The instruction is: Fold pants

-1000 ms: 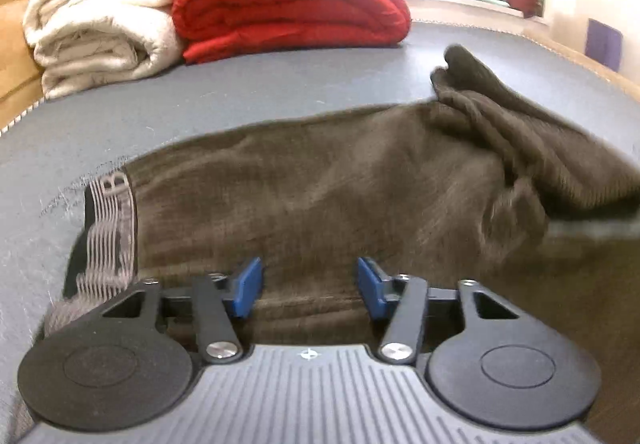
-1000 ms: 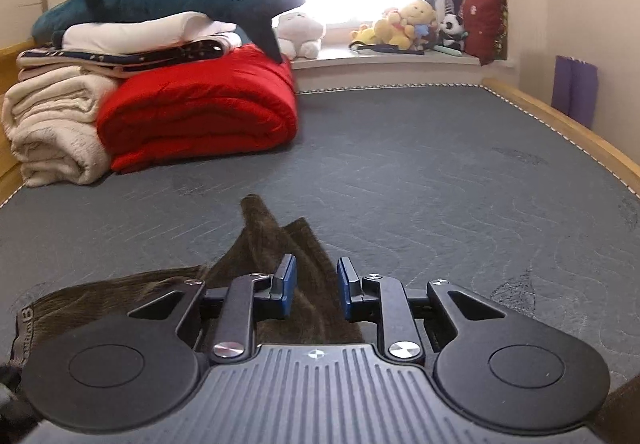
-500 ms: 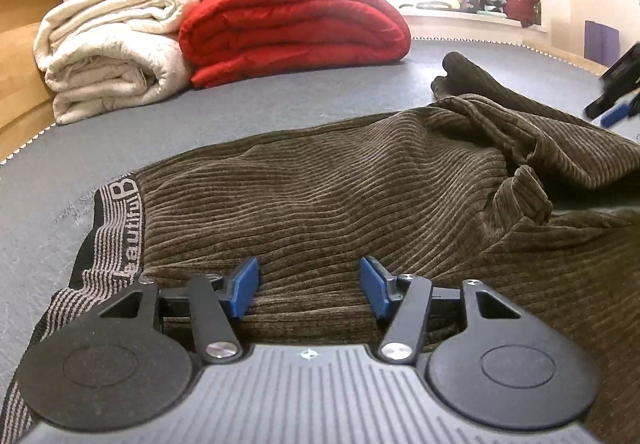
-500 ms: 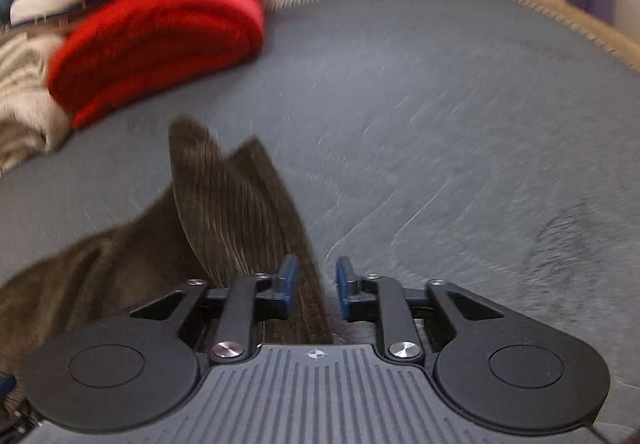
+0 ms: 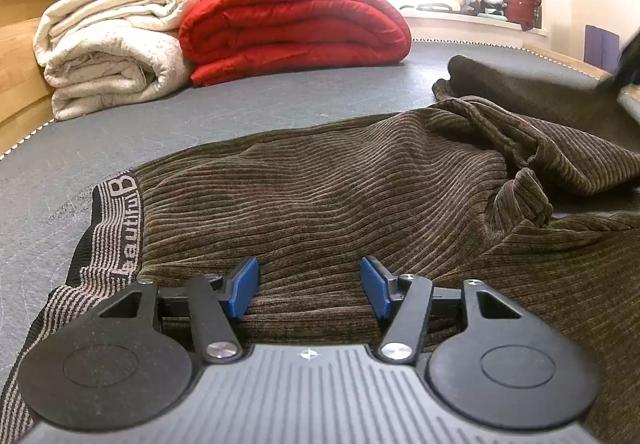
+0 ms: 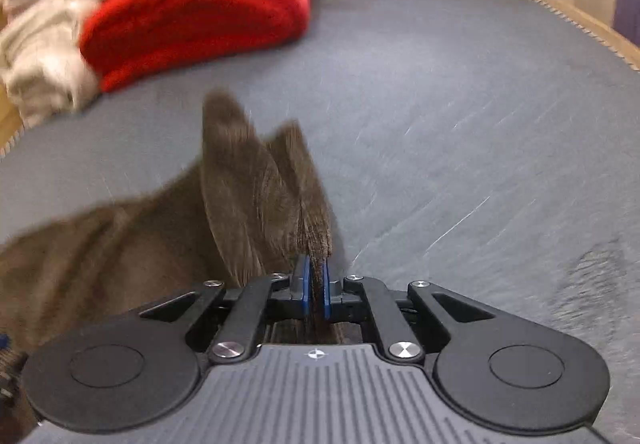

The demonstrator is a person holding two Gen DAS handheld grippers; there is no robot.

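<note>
Pants (image 5: 360,212): brown corduroy, spread on the mattress (image 5: 200,124) before the red quilt (image 5: 296,24).
Right gripper (image 6: 316,284): you pinch the leg ends, ready for folding.
Left gripper (image 5: 308,286): spread wide, empty, beside the waistband (image 5: 116,228), apparently to steady it.

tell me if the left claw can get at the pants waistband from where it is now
Probably yes. The left claw is open over the pants, and the striped waistband lies flat just to its left with nothing over it. A short sideways shift should reach it.
</note>
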